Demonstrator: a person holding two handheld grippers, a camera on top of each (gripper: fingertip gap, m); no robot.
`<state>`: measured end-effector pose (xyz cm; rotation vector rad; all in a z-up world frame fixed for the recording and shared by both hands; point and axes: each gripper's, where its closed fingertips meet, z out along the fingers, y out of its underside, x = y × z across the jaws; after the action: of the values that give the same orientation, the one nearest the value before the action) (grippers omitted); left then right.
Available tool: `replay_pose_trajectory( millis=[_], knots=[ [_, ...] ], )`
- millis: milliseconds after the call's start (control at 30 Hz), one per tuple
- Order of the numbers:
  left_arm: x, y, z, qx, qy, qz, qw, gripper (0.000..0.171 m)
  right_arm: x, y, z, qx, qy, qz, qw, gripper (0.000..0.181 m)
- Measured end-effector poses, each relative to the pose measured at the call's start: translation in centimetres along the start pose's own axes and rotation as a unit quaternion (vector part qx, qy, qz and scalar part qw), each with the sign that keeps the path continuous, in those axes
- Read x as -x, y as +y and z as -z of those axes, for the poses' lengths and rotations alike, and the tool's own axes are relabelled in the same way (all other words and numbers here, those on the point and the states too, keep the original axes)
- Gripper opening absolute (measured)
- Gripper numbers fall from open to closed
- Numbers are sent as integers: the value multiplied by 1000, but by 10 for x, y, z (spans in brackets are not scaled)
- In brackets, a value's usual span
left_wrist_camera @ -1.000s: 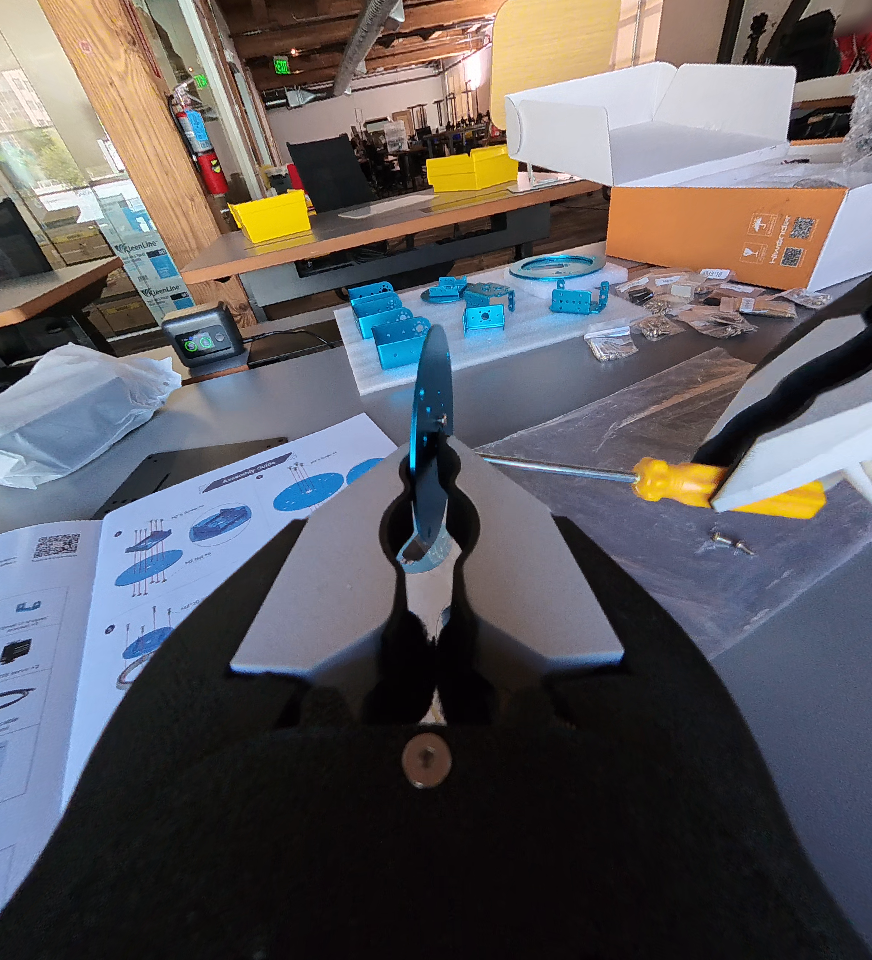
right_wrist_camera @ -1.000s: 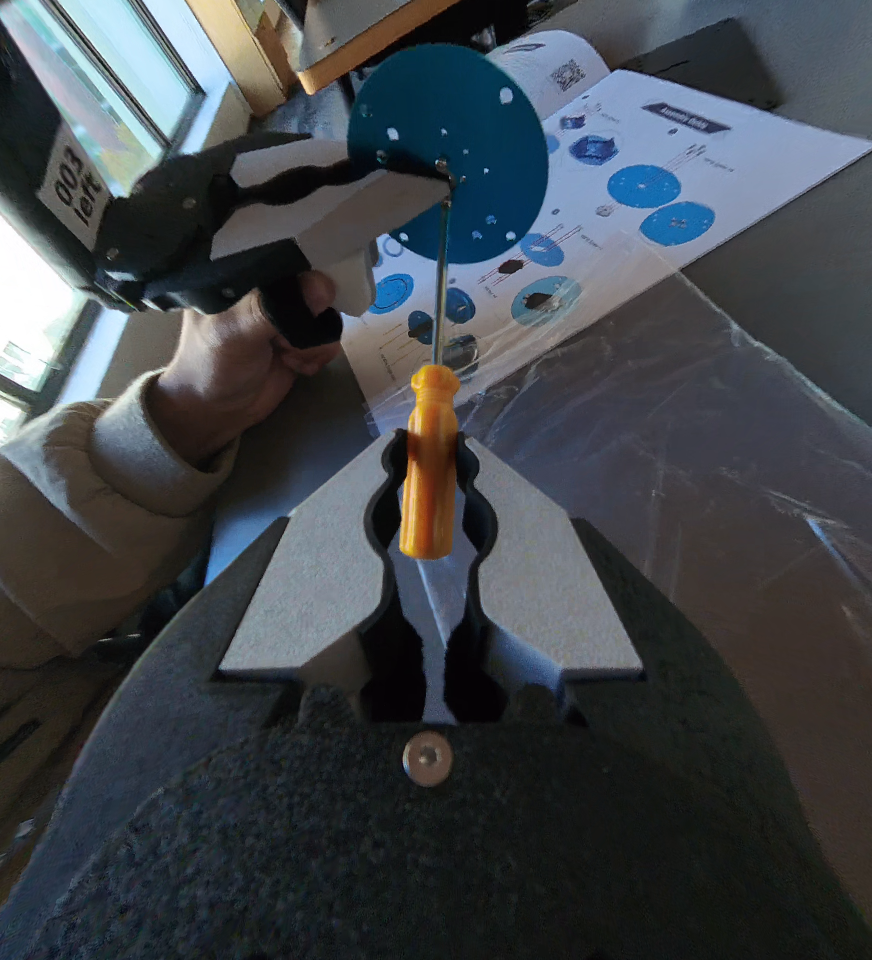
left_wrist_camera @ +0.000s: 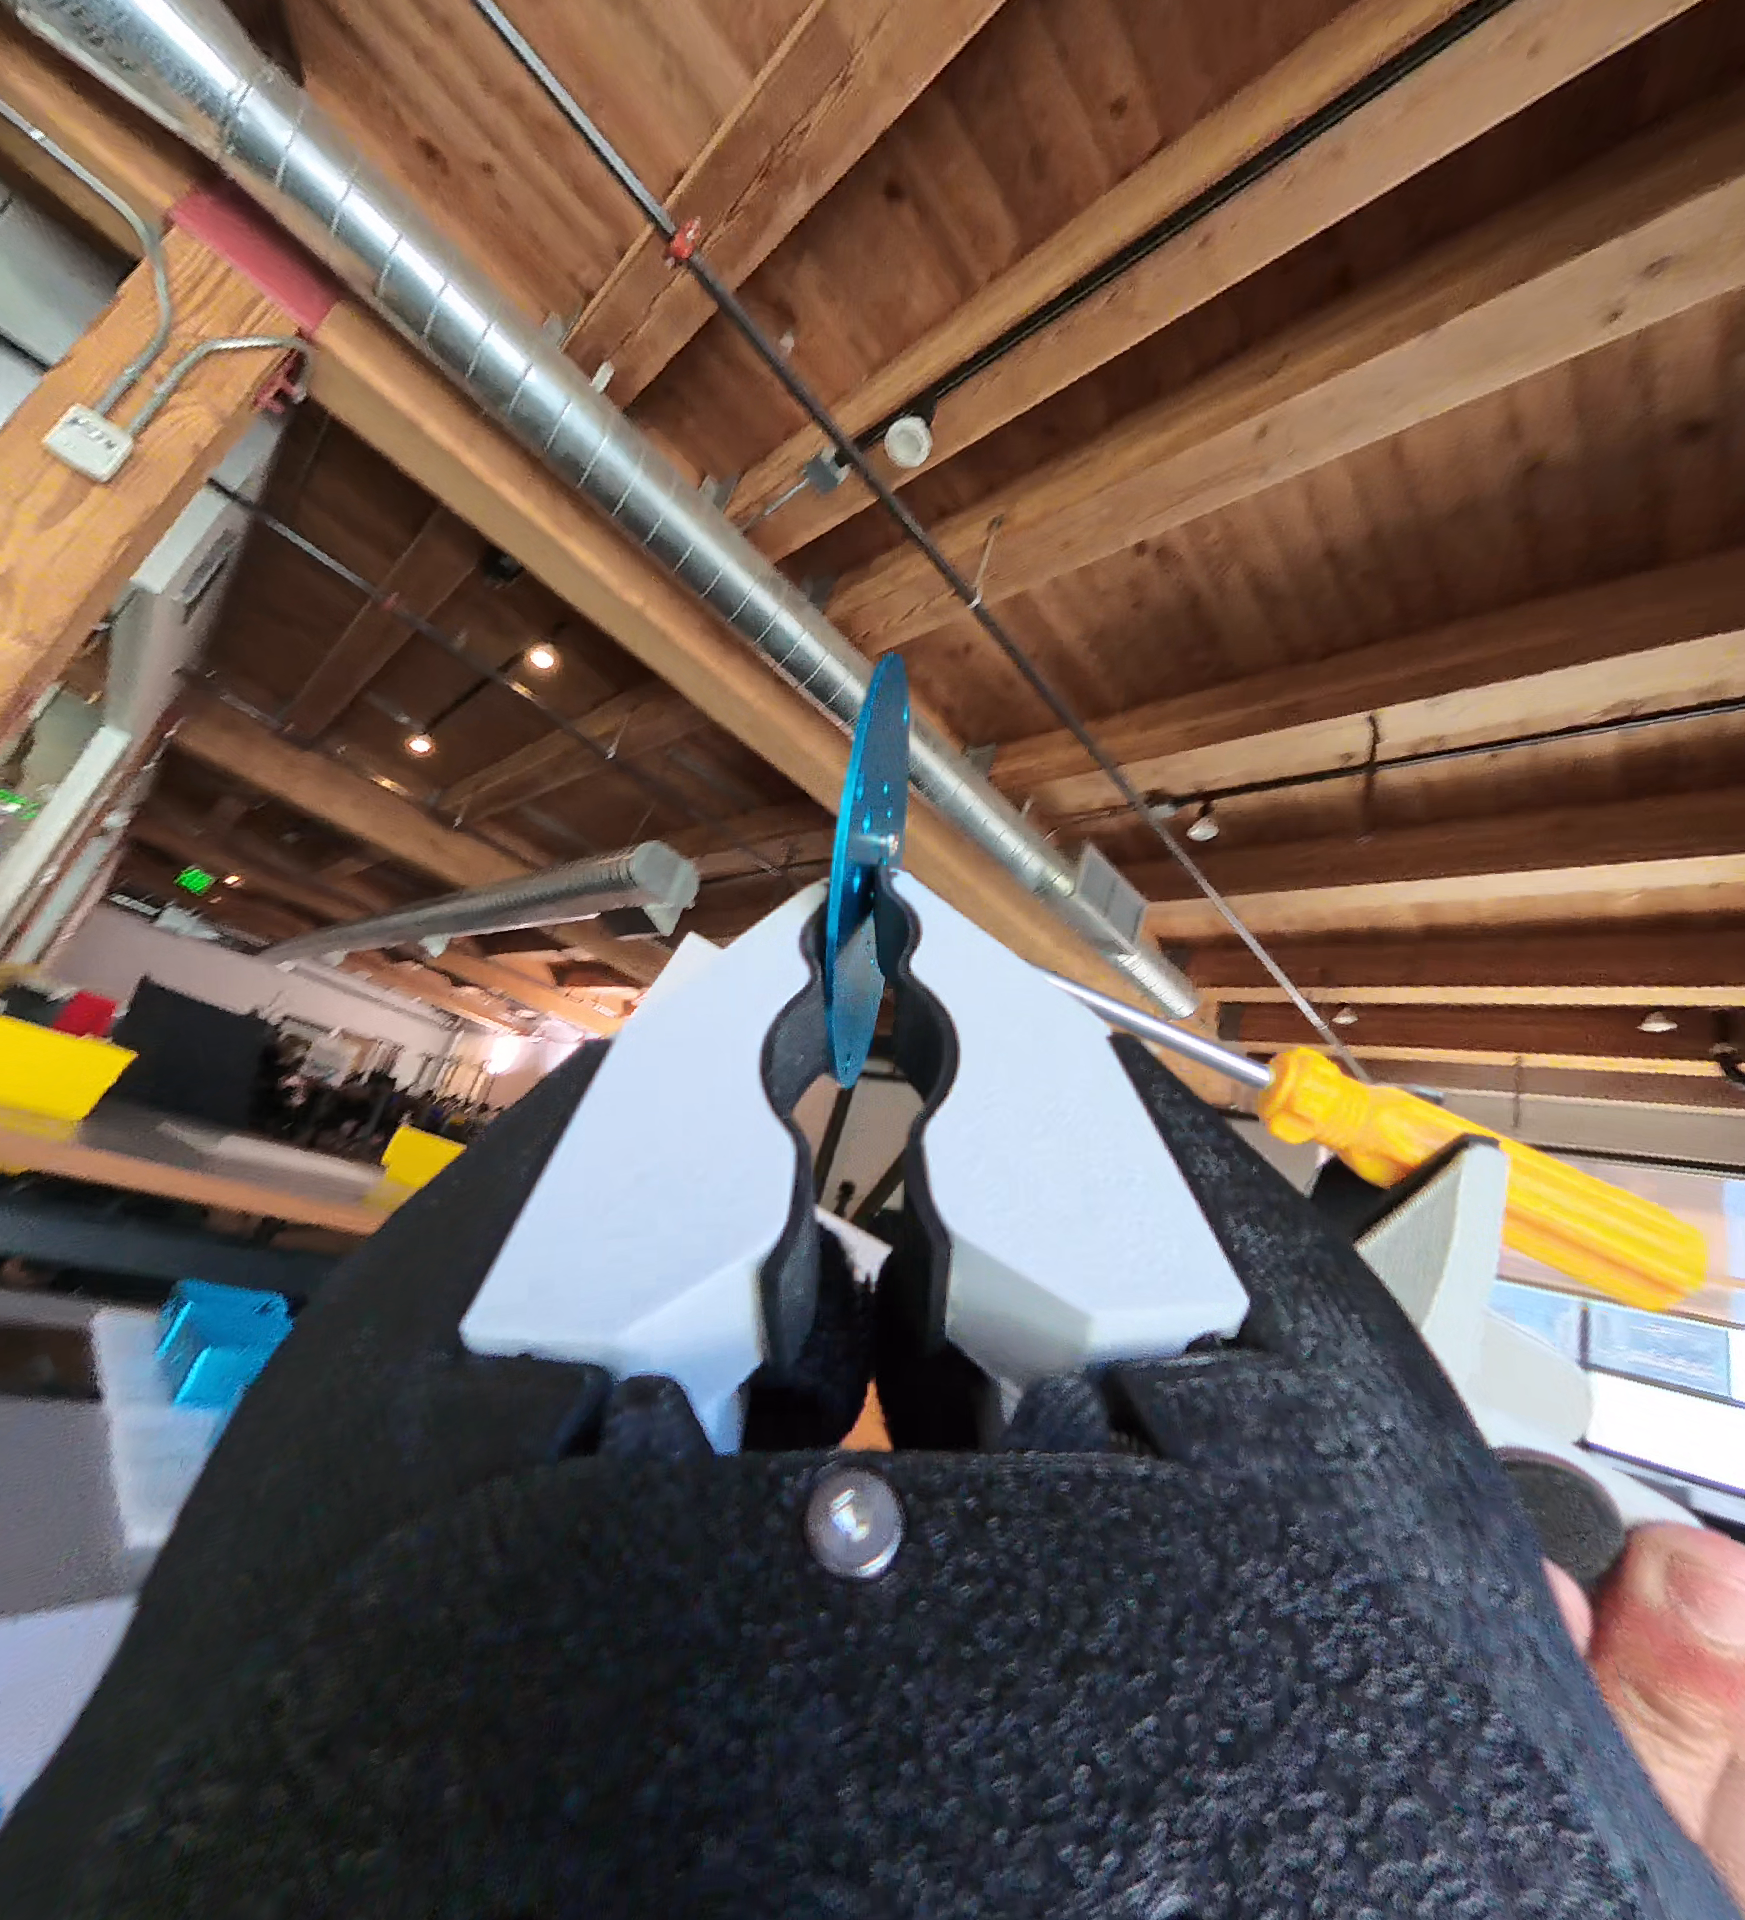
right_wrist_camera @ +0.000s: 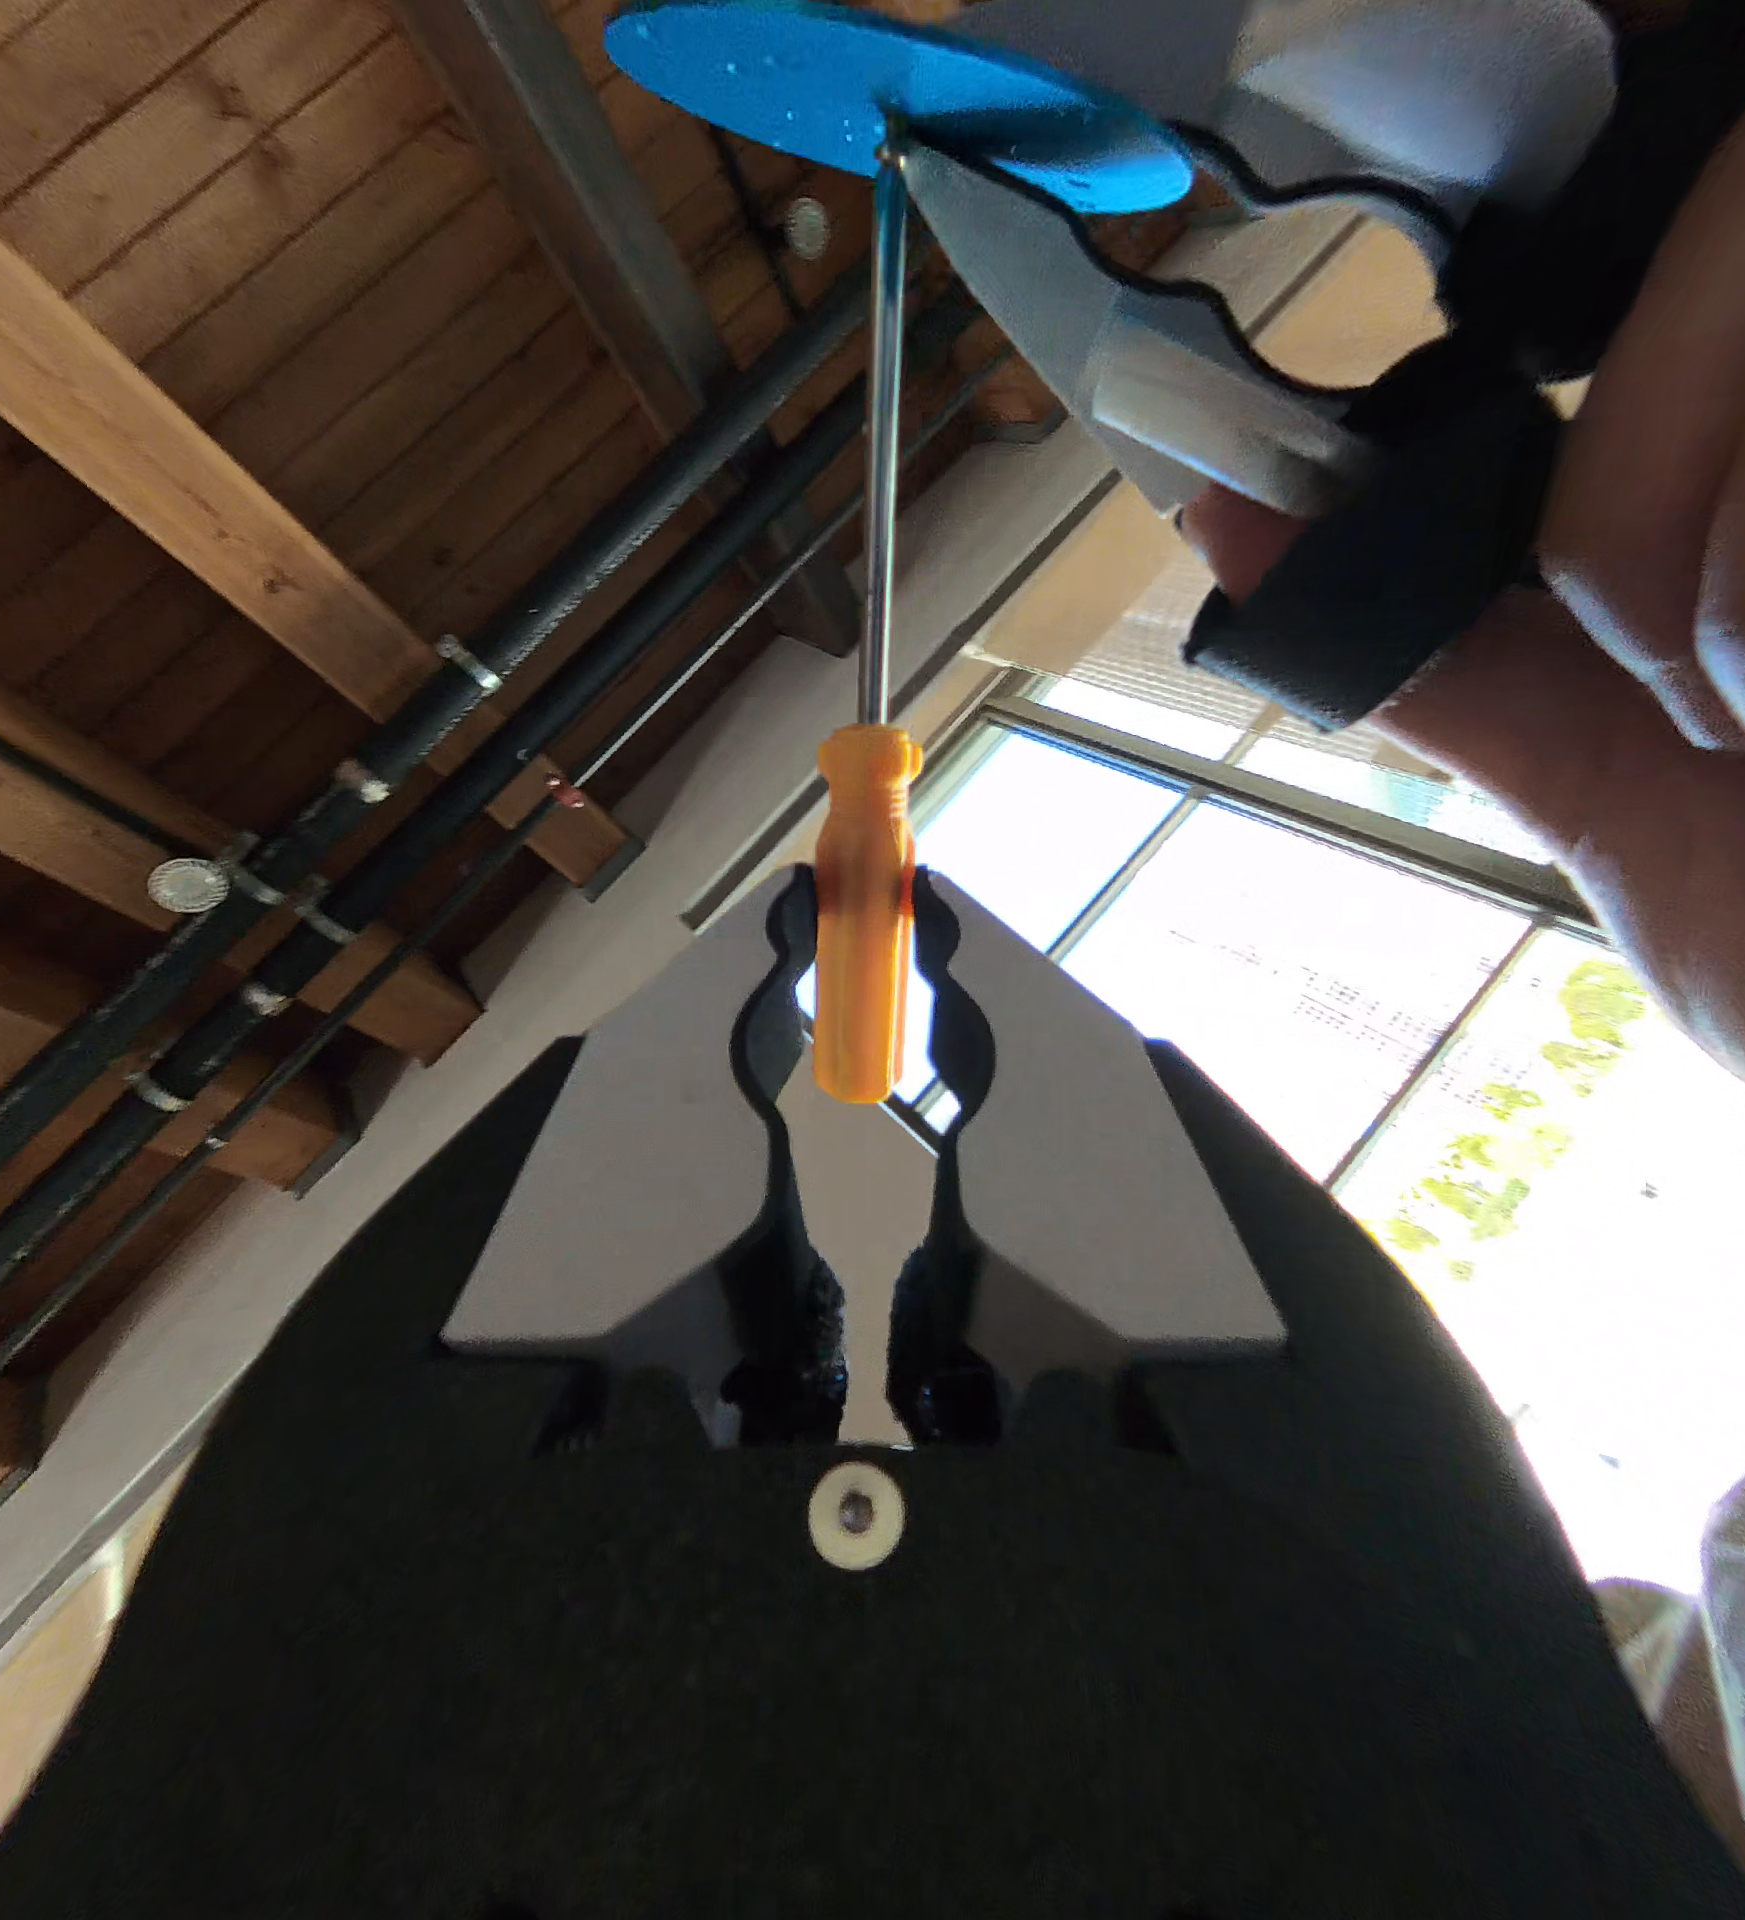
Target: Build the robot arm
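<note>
My left gripper (left_wrist_camera: 863, 904) is shut on a round blue metal disc (left_wrist_camera: 870, 831), held edge-on and raised toward the wooden ceiling. A small screw (left_wrist_camera: 883, 844) sits in the disc just above the fingertips. My right gripper (right_wrist_camera: 863, 894) is shut on the handle of an orange screwdriver (right_wrist_camera: 860, 935). Its steel shaft points up, and its tip meets the screw in the disc (right_wrist_camera: 889, 99). In the right wrist view the left gripper (right_wrist_camera: 1200, 208) shows at the top right, held by a hand (right_wrist_camera: 1678, 623). In the left wrist view the screwdriver (left_wrist_camera: 1470, 1164) comes in from the right.
Both views point up at wooden beams, a metal duct (left_wrist_camera: 577, 416) and black pipes (right_wrist_camera: 328, 831). A bright window (right_wrist_camera: 1315, 1039) is on the right. Low on the left of the left wrist view are a yellow bin (left_wrist_camera: 6, 1060), a desk and blue metal parts (left_wrist_camera: 213, 1340) on white foam. Left tips to right tips: about 11 cm.
Both grippers have lifted and tilted upward together, from looking over the table and manual to facing the ceiling. The screwdriver tip stays at the disc's screw. Both grips are unchanged.
</note>
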<state>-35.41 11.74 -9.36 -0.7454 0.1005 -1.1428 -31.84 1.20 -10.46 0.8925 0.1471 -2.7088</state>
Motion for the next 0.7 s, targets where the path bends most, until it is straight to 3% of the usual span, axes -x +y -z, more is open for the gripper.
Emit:
replay_pose_trajectory(
  millis=[200, 700],
  knots=[
    [-1, -21, -6, -51, 50, 30, 997, 5, -4, -1, -21, 1, -66, -25, 997, 16],
    [11, -36, -2, -22, 46, -23, 998, 5, -16, -11, -23, -3, -57, -37, 998, 16]
  ],
)
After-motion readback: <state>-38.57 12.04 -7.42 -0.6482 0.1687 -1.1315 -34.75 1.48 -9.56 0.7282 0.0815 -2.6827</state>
